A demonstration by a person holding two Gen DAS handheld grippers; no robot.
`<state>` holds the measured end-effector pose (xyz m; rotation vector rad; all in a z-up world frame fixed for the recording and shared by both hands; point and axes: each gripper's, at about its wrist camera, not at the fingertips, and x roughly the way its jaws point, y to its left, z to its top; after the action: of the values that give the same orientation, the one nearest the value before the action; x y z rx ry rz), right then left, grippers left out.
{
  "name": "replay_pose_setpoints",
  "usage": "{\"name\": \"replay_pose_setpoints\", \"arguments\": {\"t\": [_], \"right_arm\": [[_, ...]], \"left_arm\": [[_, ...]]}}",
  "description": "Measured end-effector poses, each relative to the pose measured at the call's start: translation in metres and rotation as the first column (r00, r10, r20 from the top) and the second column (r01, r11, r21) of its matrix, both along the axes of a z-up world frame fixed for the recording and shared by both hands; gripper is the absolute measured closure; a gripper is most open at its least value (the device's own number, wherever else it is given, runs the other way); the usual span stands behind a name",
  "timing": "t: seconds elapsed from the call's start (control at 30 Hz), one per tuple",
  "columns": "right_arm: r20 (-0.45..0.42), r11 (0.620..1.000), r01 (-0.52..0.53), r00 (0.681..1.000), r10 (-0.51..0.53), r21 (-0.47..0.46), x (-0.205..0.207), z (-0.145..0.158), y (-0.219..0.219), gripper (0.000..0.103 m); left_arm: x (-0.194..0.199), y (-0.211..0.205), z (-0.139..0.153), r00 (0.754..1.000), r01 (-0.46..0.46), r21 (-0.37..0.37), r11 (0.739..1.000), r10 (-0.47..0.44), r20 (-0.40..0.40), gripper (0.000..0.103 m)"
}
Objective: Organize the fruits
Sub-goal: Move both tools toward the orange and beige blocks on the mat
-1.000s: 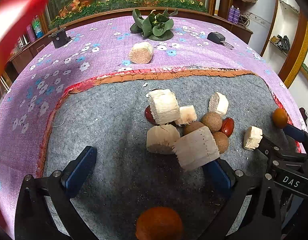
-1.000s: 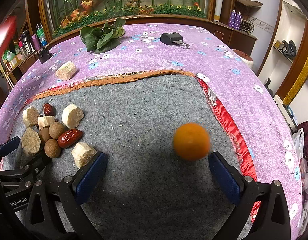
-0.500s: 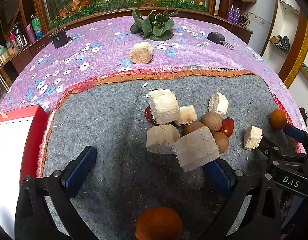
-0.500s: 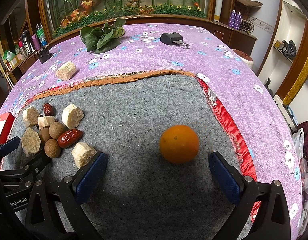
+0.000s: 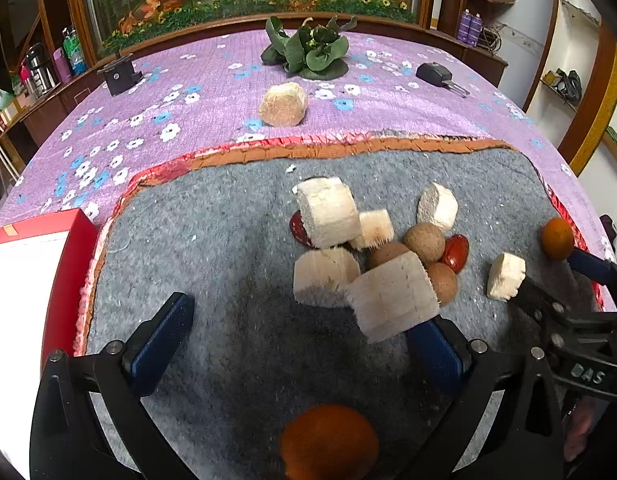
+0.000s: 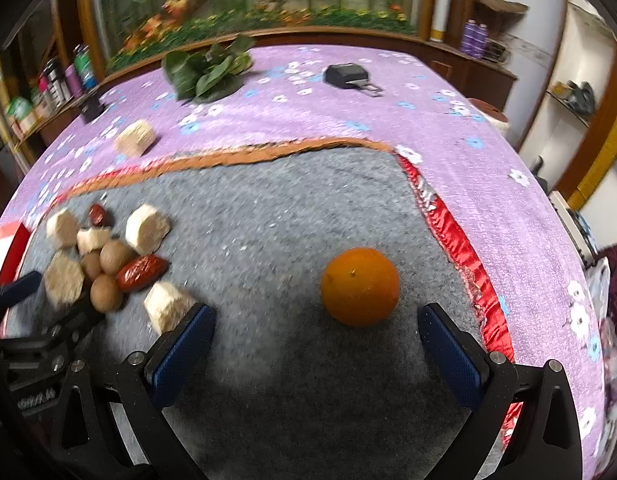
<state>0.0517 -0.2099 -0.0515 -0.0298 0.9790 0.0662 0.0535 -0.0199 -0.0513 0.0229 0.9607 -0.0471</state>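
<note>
Both claws are spread wide and grasp nothing: the right claw [image 6: 314, 344] sits just behind an orange [image 6: 359, 286] on the grey mat [image 6: 288, 216], the left claw [image 5: 300, 340] near the fruit pile [image 5: 372, 252]

Both claws are spread wide with nothing between their blue pads. The left claw [image 5: 300, 338] points forward and low, and the right claw [image 6: 316, 354] sits close beside it, level, its tips reaching alongside
</note>
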Motion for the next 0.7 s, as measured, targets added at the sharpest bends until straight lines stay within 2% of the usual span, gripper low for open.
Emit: {"name": "replay_pose_setpoints", "arguments": {"t": [0.07,0.17,0.2,0.27,0.37,0.5,0.7], "right_arm": [[-0.008,0.998,-0.057,0.998,0.057,0.035,-0.006,0.004,-0.004,0.000],[0.047,0.990,-0.105,0.994,0.101,0.094,-0.025,0.020,-0.018,0.000],[0.088,0.989,-0.109,0.991,0.100,0.102,-0.034,0.029,-0.025,0.000],[0.171,0.991,-0.119,0.979,0.107,0.058,-0.043,0.043,-0.028,0.000],[0.222,0.985,-0.151,0.966,0.129,0.083,-0.054,0.060,-0.030,0.000],[0.229,0.974,-0.188,0.961,0.155,0.129,-0.067,0.064,-0.022,0.000],[0.224,0.958,-0.241,0.953,0.204,0.156,-0.077,0.067,-0.004,0.000]], "left_arm": [[-0.011,0.004,0.004,1.000,-0.022,0.032,0.999,0.022,0.018,0.000],[-0.037,0.008,0.021,0.997,-0.038,0.117,0.992,0.029,0.076,0.000],[-0.051,0.011,0.032,0.993,-0.037,0.134,0.990,0.022,0.116,0.000],[-0.073,0.015,0.049,0.984,-0.041,0.163,0.986,0.011,0.180,0.000],[-0.108,0.025,0.070,0.970,-0.027,0.157,0.987,-0.012,0.243,0.000],[-0.130,0.039,0.071,0.974,-0.017,0.121,0.993,-0.010,0.226,0.000],[-0.132,0.043,0.058,0.983,-0.038,0.103,0.994,0.019,0.184,0.000]]}}
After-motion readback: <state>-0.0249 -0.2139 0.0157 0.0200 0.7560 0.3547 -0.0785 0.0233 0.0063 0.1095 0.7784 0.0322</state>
